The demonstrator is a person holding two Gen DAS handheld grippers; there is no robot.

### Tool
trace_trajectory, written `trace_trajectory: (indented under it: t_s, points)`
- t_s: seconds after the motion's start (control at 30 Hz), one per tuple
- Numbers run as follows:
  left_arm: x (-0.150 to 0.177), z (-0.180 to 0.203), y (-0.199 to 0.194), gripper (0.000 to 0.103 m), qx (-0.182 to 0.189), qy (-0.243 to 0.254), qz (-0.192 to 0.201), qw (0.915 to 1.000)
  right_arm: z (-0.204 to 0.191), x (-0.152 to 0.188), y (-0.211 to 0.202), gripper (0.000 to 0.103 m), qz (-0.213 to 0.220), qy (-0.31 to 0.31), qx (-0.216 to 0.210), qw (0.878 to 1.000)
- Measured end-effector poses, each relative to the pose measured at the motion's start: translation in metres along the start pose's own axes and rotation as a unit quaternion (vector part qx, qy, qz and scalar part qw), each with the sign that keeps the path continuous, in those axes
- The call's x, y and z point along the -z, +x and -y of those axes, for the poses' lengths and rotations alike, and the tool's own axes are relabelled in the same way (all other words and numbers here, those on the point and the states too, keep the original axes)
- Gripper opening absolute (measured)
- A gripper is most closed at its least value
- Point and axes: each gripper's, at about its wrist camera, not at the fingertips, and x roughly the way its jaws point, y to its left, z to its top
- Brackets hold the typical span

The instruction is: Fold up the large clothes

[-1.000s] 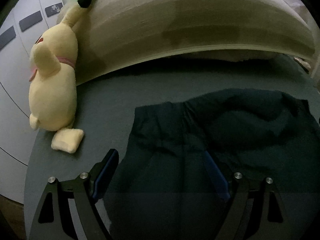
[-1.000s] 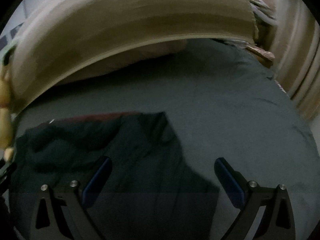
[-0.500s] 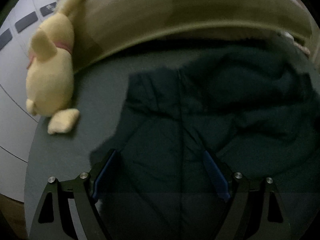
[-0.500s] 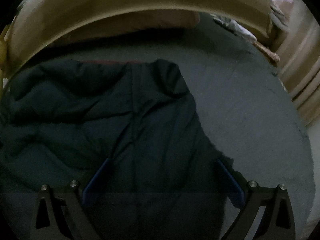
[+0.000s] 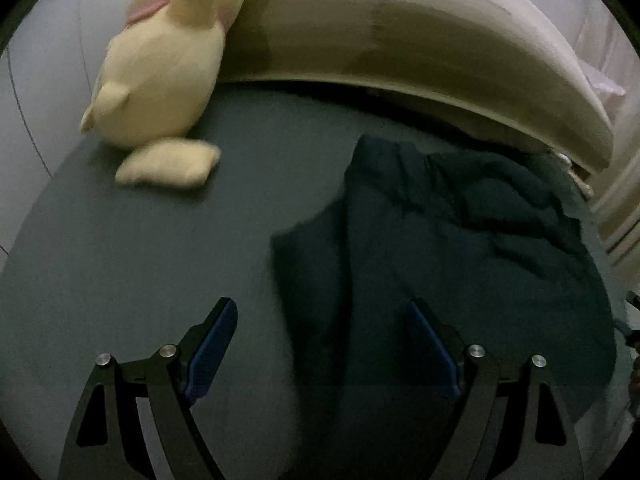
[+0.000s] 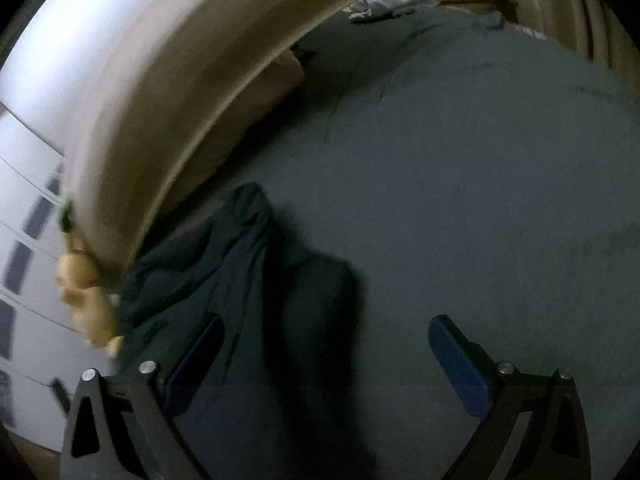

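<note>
Two grippers over a bed (image 5: pixel 120 280): left gripper (image 5: pixel 320 344) and right gripper (image 6: pixel 324 360), jaws spread wide, nothing pinched. Dark garment (image 5: pixel 440 260) lies rumpled on the sheet nr the headboard (image 5: pixel 400 40), w/ room to fold. Plush toy (image 5: pixel 160 60) leans aside. No containers visible

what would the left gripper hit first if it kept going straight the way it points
Probably the left edge of the dark garment, which lies just ahead between the open fingers on the bed sheet. Depth is unclear.

A dark green garment (image 5: pixel 460 248) lies crumpled on the grey bed (image 5: pixel 140 260).
</note>
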Motion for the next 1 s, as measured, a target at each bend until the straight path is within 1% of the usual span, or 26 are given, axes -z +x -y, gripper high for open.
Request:
trace_trajectory:
  t_s: [0.03, 0.07, 0.1, 0.17, 0.2, 0.27, 0.3, 0.37, 0.4, 0.47, 0.53, 0.63, 0.73, 0.77, 0.87, 0.9, 0.93, 0.97, 1.0]
  points:
    - [0.012, -0.007, -0.008, 0.087, 0.01, -0.006, 0.003, 0.9999, 0.002, 0.013, -0.008, 0.103, 0.006, 0.002, -0.024, 1.0]
    - [0.02, -0.011, -0.012, 0.087, 0.017, -0.013, 0.008, 0.9997, 0.002, 0.023, -0.013, 0.103, 0.007, 0.002, -0.033, 0.999]
    - [0.032, -0.018, -0.02, 0.087, 0.029, -0.028, 0.014, 0.9991, 0.005, 0.04, -0.017, 0.103, 0.002, 0.003, -0.043, 0.999]
    - [0.05, -0.028, -0.035, 0.087, 0.045, -0.057, 0.02, 0.9971, 0.01, 0.062, -0.026, 0.102, 0.004, 0.014, -0.049, 0.999]
    - [0.061, -0.035, -0.045, 0.087, 0.058, -0.082, 0.033, 0.9944, 0.017, 0.078, -0.038, 0.102, 0.024, 0.039, -0.063, 0.997]
    - [0.076, -0.044, -0.055, 0.087, 0.071, -0.12, 0.041, 0.9893, 0.029, 0.093, -0.046, 0.102, 0.038, 0.08, -0.089, 0.992]
    - [0.086, -0.048, -0.058, 0.087, 0.083, -0.142, 0.043, 0.9855, 0.032, 0.099, -0.047, 0.102, 0.041, 0.097, -0.098, 0.99]
    - [0.096, -0.051, -0.057, 0.087, 0.092, -0.169, 0.039, 0.9805, 0.032, 0.118, -0.038, 0.102, 0.023, 0.129, -0.125, 0.984]
    - [0.1, -0.05, -0.053, 0.087, 0.093, -0.18, 0.029, 0.9789, 0.032, 0.123, -0.033, 0.102, 0.013, 0.135, -0.129, 0.982]
    - [0.102, -0.048, -0.045, 0.087, 0.098, -0.198, 0.014, 0.9753, 0.022, 0.128, -0.019, 0.102, 0.004, 0.143, -0.129, 0.981]
    - [0.103, -0.048, -0.039, 0.087, 0.1, -0.218, 0.007, 0.9708, 0.011, 0.121, -0.009, 0.102, 0.008, 0.154, -0.128, 0.98]
    - [0.104, -0.049, -0.032, 0.087, 0.105, -0.246, 0.001, 0.9634, 0.007, 0.119, 0.007, 0.102, 0.01, 0.183, -0.132, 0.974]
    - [0.103, -0.049, -0.024, 0.087, 0.102, -0.264, -0.003, 0.9591, 0.01, 0.12, 0.013, 0.102, 0.015, 0.206, -0.121, 0.971]
    - [0.102, -0.048, -0.021, 0.087, 0.099, -0.268, 0.0, 0.9583, 0.008, 0.123, 0.012, 0.102, 0.018, 0.209, -0.118, 0.971]
    - [0.096, -0.043, -0.015, 0.087, 0.084, -0.268, 0.003, 0.9597, 0.003, 0.117, 0.022, 0.102, 0.02, 0.218, -0.111, 0.969]
    - [0.094, -0.04, -0.014, 0.087, 0.086, -0.264, 0.001, 0.9608, 0.003, 0.117, 0.023, 0.097, 0.021, 0.22, -0.109, 0.969]
    - [0.092, -0.036, -0.012, 0.087, 0.086, -0.257, -0.002, 0.9627, 0.0, 0.114, 0.026, 0.09, 0.021, 0.219, -0.102, 0.97]
    - [0.091, -0.035, -0.012, 0.087, 0.086, -0.251, -0.003, 0.9641, -0.002, 0.113, 0.029, 0.067, 0.014, 0.216, -0.09, 0.972]
    - [0.089, -0.031, -0.011, 0.076, 0.083, -0.239, -0.004, 0.9675, -0.006, 0.111, 0.035, 0.06, 0.006, 0.213, -0.076, 0.974]
